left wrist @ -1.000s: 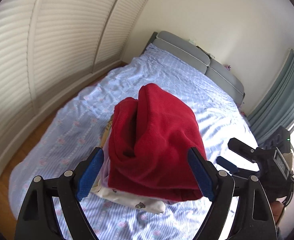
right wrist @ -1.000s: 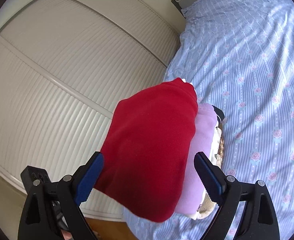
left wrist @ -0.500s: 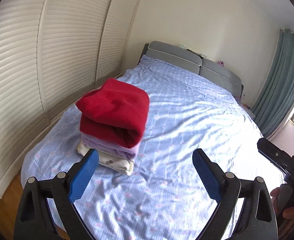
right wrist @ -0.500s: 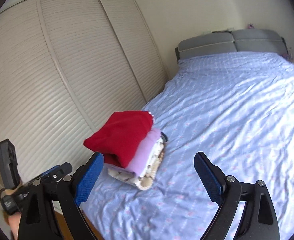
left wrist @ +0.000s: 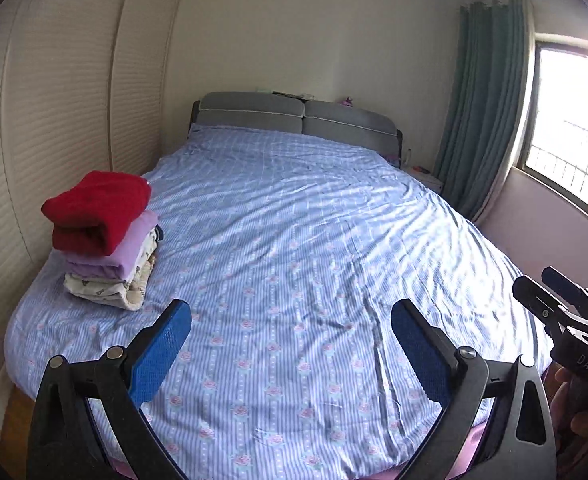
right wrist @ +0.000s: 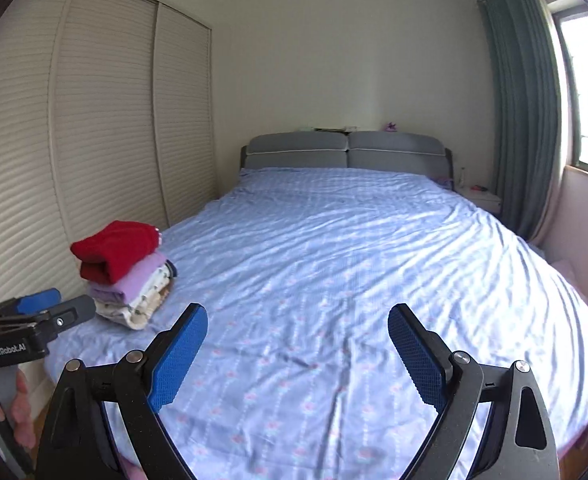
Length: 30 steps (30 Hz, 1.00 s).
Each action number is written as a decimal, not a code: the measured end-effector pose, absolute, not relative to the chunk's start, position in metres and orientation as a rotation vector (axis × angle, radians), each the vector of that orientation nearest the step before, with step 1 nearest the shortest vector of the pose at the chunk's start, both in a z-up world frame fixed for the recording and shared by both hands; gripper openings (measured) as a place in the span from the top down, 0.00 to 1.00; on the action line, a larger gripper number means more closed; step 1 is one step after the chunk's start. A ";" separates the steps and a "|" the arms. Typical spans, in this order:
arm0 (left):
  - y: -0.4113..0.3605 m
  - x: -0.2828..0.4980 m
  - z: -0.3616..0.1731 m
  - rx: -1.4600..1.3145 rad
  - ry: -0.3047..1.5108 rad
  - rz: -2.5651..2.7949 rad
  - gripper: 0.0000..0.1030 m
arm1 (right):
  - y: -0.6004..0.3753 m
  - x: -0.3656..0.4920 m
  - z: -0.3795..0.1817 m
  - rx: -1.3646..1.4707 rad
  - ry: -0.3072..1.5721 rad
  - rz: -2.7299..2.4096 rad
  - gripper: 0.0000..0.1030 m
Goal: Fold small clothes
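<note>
A stack of folded clothes sits at the near left corner of the bed: a red garment (left wrist: 94,210) on top, a lilac one (left wrist: 114,256) under it, and cream patterned pieces (left wrist: 106,292) at the bottom. The red garment (right wrist: 116,250) also shows in the right wrist view. My left gripper (left wrist: 291,312) hovers over bare sheet to the right of the stack, its jaws still opening with nothing between them. My right gripper (right wrist: 297,314) stands open and empty over the sheet. Each gripper appears at the edge of the other's view, held in a hand.
The bed (left wrist: 313,220) has a blue striped floral sheet and a grey headboard (left wrist: 297,118). Slatted wardrobe doors (left wrist: 54,120) run close along its left side. A teal curtain (left wrist: 485,100), a window and a small nightstand (right wrist: 479,198) stand to the right.
Both grippers have drawn back from the red garment, which now lies on top of the stack. The stack went from filling both views to sitting small at the left.
</note>
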<state>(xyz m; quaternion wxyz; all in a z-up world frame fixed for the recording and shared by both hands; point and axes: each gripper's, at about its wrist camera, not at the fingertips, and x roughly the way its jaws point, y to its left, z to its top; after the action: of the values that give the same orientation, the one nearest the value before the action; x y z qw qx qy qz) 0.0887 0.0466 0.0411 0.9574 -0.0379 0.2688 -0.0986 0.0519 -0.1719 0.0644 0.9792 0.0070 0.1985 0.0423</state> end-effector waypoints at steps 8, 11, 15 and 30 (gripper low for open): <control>-0.008 0.055 0.037 0.024 0.522 -0.203 0.00 | -0.223 -0.005 0.053 0.001 0.381 -0.065 0.10; -0.013 0.050 0.033 0.033 0.523 -0.190 0.00 | -0.228 -0.013 0.053 -0.005 0.372 -0.087 0.10; -0.012 0.045 0.029 0.033 0.537 -0.166 0.00 | -0.233 -0.018 0.051 -0.003 0.372 -0.098 0.10; -0.004 0.036 0.008 0.028 0.638 -0.128 0.00 | -0.226 -0.020 0.042 0.025 0.454 -0.070 0.10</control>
<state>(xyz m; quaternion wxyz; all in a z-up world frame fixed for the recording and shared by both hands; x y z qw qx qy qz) 0.0355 -0.0042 0.0082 0.9474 0.0140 0.3136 -0.0631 -0.0198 -0.2264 0.0424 0.9737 0.0126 0.2249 -0.0346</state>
